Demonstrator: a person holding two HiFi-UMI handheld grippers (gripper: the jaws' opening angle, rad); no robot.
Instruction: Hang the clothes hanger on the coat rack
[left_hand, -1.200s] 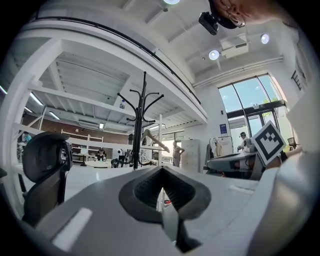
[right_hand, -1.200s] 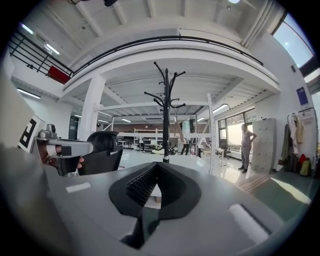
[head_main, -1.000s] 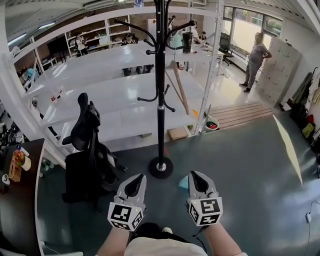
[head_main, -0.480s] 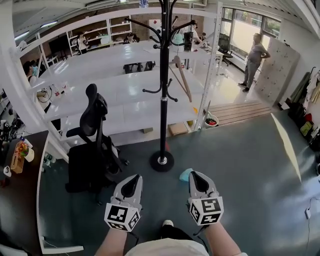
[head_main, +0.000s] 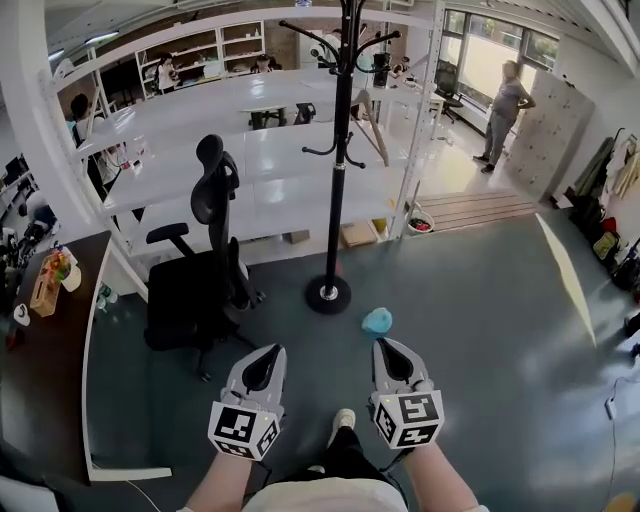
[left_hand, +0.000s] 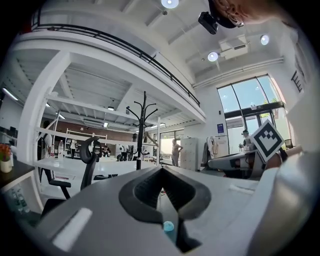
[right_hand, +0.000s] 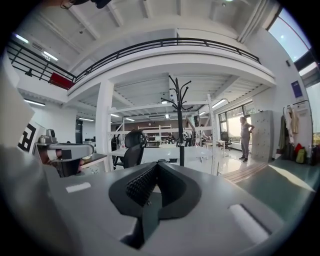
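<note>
A tall black coat rack (head_main: 341, 150) stands on a round base on the grey floor, straight ahead of me. It also shows in the left gripper view (left_hand: 140, 127) and the right gripper view (right_hand: 180, 125). No clothes hanger shows in any view. My left gripper (head_main: 268, 352) and right gripper (head_main: 385, 345) are held side by side close to my body, well short of the rack. Both have their jaws shut with nothing between them, as the left gripper (left_hand: 161, 169) and right gripper (right_hand: 156, 164) show in their own views. A small teal object (head_main: 377, 321) lies on the floor just right of the rack's base.
A black office chair (head_main: 200, 270) stands left of the rack. White shelving posts (head_main: 420, 120) and long white tables run behind it. A dark desk (head_main: 40, 340) with small items is at the left edge. A person (head_main: 500, 110) stands far off at the right, near grey lockers (head_main: 548, 130).
The view has drawn back and swung left: the rack now looks farther away and sits further right, and the chair is fully in view. Both grippers keep their pose and stay shut.
</note>
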